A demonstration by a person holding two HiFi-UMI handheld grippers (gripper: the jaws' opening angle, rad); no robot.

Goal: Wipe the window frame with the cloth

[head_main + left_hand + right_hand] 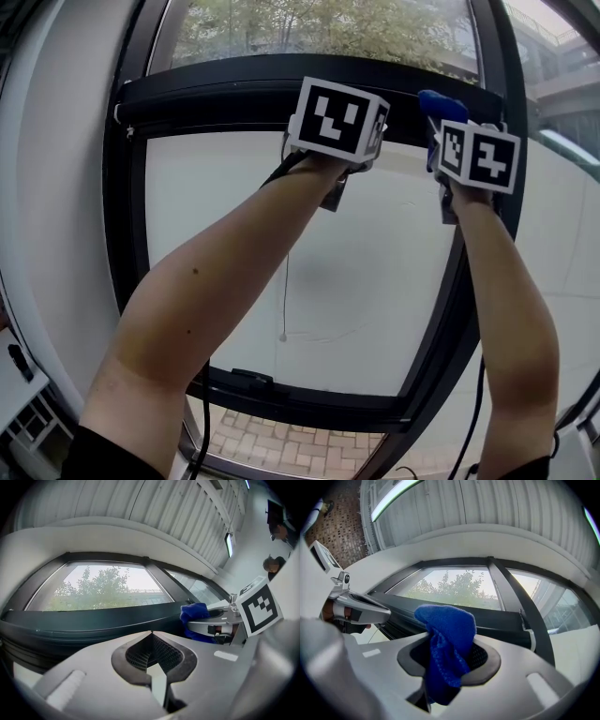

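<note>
Cloth (446, 625) pinched in right tool (450, 637); left tool (151, 634) clenched empty, near window frame (93, 619).

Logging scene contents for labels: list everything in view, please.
black metal window frame: one, black, curved, fills the head view
white lower window panel: one, white, below the frame's crossbar
thin pull cord: one, pale, hanging in front of the panel
green trees: several, green, outside the upper pane
reddish brick paving: one patch, outside, bottom of the head view
white ribbed ceiling: one, white, overhead
light strip: one, lit, on the ceiling
blue terry cloth: one, blue, up by the crossbar
bare forearms: two, raised
left gripper: one, grey, fingers shut, empty
right gripper: one, grey, fingers shut on the cloth
</note>
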